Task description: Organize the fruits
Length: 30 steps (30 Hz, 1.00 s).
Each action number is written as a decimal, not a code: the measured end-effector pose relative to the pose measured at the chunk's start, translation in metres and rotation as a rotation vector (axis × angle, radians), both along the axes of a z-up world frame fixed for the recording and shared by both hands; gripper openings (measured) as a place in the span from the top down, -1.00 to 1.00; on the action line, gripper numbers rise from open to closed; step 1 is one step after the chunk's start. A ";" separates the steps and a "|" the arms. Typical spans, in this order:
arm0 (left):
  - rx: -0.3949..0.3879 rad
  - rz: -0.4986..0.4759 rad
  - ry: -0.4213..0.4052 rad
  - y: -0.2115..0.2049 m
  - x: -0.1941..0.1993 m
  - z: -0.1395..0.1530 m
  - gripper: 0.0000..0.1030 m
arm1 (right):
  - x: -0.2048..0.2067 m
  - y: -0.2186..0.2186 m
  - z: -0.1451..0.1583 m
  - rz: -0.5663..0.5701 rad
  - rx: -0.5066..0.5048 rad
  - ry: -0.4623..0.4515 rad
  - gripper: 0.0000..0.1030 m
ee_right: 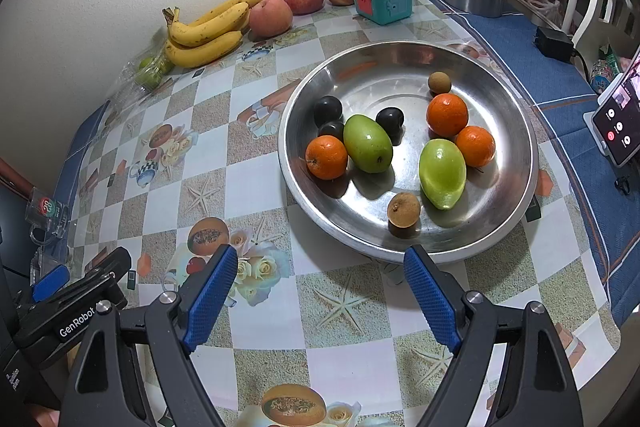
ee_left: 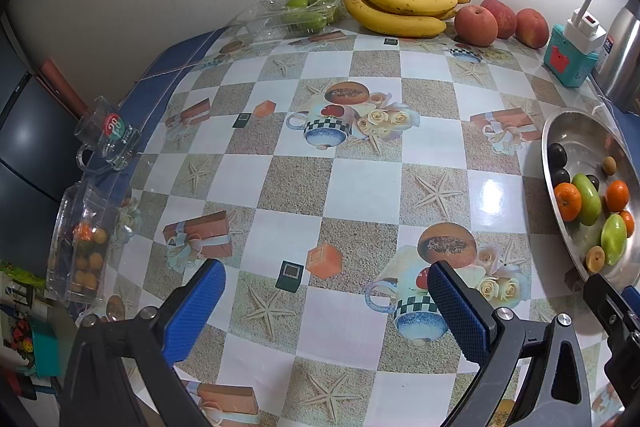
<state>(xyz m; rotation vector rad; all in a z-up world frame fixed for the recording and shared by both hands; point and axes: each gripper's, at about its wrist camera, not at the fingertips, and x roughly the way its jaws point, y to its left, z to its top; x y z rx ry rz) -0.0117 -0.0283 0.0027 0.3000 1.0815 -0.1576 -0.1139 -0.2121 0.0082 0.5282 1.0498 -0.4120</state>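
The left claw hovers with its two blue-padded fingers spread wide, nothing between them, the black arms rising from six o'clock in its own view. The right claw is likewise spread wide and empty, its ribbed blue pads facing each other across a broad gap. Both point forward and down over the surface. In the right wrist view the left claw's black body sits at eight o'clock; in the left wrist view the right claw's edge shows at four o'clock.
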 end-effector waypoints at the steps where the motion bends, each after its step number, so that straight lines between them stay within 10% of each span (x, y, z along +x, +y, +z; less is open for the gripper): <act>1: 0.000 0.000 0.000 0.000 0.000 0.000 -0.99 | 0.000 0.000 0.000 0.000 0.000 0.000 -0.66; 30: -0.006 0.007 -0.019 0.002 -0.001 0.004 -0.99 | 0.000 0.002 -0.002 0.006 0.000 0.004 -0.66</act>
